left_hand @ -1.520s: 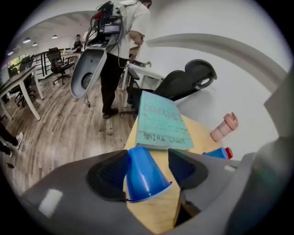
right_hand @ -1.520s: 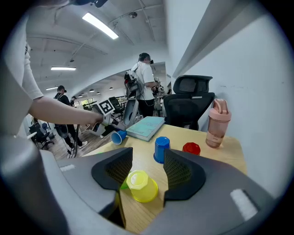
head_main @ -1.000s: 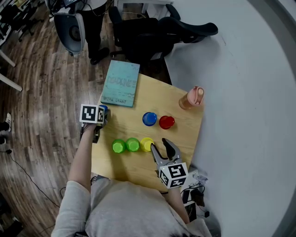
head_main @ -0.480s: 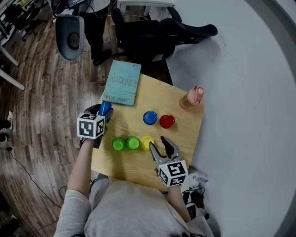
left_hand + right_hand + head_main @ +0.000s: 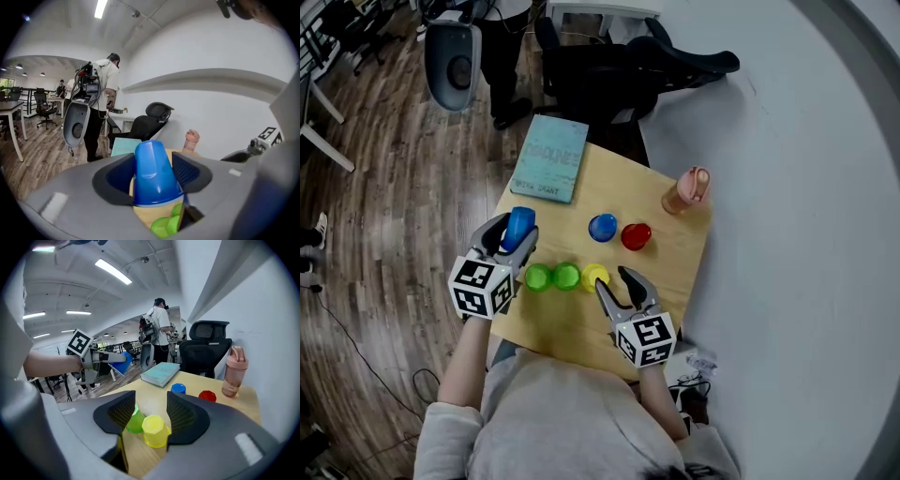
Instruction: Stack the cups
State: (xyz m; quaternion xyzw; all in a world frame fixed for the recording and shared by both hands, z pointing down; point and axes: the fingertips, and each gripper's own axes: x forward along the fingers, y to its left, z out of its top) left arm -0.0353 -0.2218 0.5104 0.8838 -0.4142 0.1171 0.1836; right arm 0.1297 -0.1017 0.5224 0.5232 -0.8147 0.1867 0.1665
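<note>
The wooden table (image 5: 567, 328) stood against a white wall, with a black office chair (image 5: 619, 70) just beyond the table's far edge. A teal book (image 5: 550, 172) lay on the table's far left corner, partly overhanging it.

The left gripper (image 5: 514, 236) hung in the air over the table's left edge, its jaws closed on the sides of a blue cup (image 5: 154, 168); the cup's wide rim faced back toward the gripper and its narrow base pointed away. The right gripper (image 5: 151, 411) sat low over the table's near right part with its jaws spread wide and gripping nothing. A yellow cup (image 5: 154, 430) stood upside down on the table between them, close against the right-hand pad; whether it touched could not be told.

A pink bottle (image 5: 686, 190) stood upright at the table's far right corner. Two green cups (image 5: 551, 277) stood in a row with the yellow one across the table's middle, toward its left edge. A second blue cup (image 5: 602, 227) and a red cup (image 5: 636, 235) sat side by side nearer the table's far edge.
</note>
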